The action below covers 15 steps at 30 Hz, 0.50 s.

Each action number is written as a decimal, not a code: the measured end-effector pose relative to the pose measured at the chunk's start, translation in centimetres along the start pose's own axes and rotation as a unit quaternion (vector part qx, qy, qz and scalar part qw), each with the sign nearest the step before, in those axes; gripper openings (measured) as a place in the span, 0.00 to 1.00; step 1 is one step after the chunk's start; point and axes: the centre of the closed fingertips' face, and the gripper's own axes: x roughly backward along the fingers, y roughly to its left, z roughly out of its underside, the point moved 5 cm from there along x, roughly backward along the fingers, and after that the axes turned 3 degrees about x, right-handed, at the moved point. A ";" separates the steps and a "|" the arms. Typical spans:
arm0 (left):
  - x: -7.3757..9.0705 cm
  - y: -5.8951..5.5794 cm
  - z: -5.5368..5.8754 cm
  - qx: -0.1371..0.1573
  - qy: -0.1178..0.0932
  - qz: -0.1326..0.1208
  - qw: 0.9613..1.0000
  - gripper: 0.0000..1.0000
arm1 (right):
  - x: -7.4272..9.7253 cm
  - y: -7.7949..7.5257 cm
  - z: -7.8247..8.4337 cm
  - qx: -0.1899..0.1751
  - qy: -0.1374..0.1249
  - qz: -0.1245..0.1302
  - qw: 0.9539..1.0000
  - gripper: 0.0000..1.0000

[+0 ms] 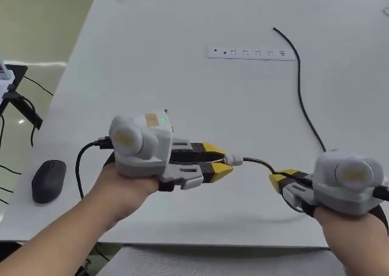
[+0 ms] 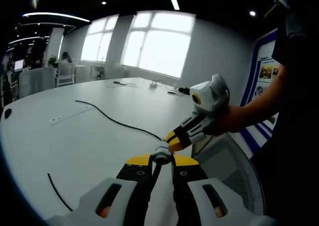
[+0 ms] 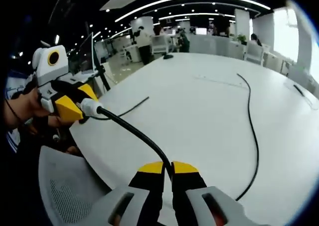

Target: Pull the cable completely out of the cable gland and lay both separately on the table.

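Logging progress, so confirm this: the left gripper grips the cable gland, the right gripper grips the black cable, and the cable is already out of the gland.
Wrong on one point: the black cable is still in the cable gland, as the right gripper view shows. The left gripper does grip the gland and the right gripper the cable.

Table (image 1: 182, 93): plain white.
Cable (image 1: 258, 163): black throughout.
Cable gland (image 1: 233, 161): pale grey-white.
Left gripper (image 1: 228, 163) and right gripper (image 1: 275, 179): bodies finished in light grey, black jaws tipped in yellow.
Power strip (image 1: 250, 53), far: white, marked with dark sockets.
Mouse (image 1: 48, 180), near left: black.
Chair mesh (image 3: 60, 196): grey.
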 end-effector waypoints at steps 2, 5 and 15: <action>0.0 0.1 0.0 0.000 0.002 0.000 1.000 0.15 | 0.1 0.0 -0.2 0.005 -0.002 0.003 1.000 0.00; 0.2 0.5 -0.1 0.003 0.002 -0.004 1.000 0.15 | 0.2 0.1 -0.3 0.016 -0.005 0.004 1.000 0.00; 0.5 0.6 0.1 0.006 0.001 -0.007 1.000 0.15 | 0.9 0.3 -0.6 0.059 -0.011 0.007 0.998 0.02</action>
